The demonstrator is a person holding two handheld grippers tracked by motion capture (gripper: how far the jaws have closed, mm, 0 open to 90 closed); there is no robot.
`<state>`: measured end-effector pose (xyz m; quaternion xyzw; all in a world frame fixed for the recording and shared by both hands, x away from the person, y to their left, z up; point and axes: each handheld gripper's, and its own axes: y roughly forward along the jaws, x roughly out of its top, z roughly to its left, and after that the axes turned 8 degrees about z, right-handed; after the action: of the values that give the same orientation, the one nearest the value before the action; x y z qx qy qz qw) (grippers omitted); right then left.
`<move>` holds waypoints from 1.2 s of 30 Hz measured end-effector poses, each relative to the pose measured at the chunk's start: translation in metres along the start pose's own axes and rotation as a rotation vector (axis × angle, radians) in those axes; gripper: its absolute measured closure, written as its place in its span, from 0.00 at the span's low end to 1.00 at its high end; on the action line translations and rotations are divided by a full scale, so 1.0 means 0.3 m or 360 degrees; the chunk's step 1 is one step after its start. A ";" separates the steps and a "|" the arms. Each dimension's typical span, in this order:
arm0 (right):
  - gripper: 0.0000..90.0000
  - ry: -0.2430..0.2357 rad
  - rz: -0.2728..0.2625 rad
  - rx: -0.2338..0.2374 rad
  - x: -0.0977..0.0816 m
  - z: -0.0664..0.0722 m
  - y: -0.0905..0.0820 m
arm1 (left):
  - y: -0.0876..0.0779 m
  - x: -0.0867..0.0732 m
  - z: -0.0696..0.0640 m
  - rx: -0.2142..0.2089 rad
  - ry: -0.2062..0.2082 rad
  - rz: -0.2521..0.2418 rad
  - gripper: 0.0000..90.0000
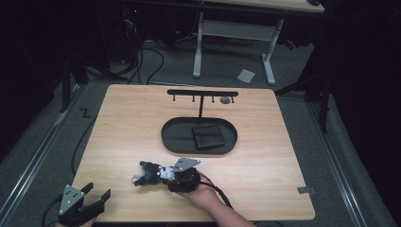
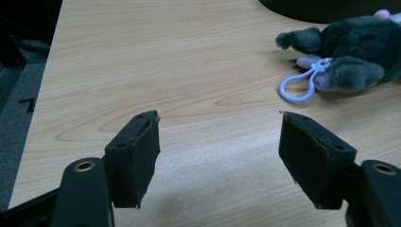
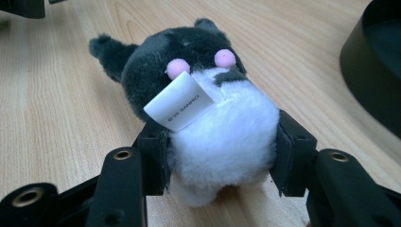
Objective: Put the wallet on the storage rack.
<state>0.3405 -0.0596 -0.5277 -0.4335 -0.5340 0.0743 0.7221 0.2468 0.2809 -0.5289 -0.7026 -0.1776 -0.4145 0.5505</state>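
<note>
The right tool [image 3: 220, 156] is clamped on the plush toy [image 3: 208, 109] at the bench's [image 1: 265, 156] near edge; the left tool [image 2: 220, 156] gapes apart, empty. That soft belly could squirm loose if lifted.

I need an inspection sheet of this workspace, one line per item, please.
Surface: wooden table, light grain, bare at the front left.
Job's things: plush toy, dark and white, with a pale blue clip loop; black oval tray holding a dark flat case; black hanger stand behind the tray.
Clutter: nothing seen on the table.
Grippers: left tool open, apart from the toy; right tool shut on the plush toy.
Cables: one trails from the right tool; more on the floor.
Surroundings: grey floor, white-legged desk behind.
</note>
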 end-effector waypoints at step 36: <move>0.53 0.0608 -0.0119 -0.0713 -0.480 -0.219 -0.612 | 0.215 0.181 -0.144 -0.0255 0.0216 -0.0022 0.34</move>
<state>0.2698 -0.2902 -0.5033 -0.5683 -0.4072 -0.1549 0.6980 0.3077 0.2085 -0.5247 -0.7133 -0.1110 -0.4779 0.5004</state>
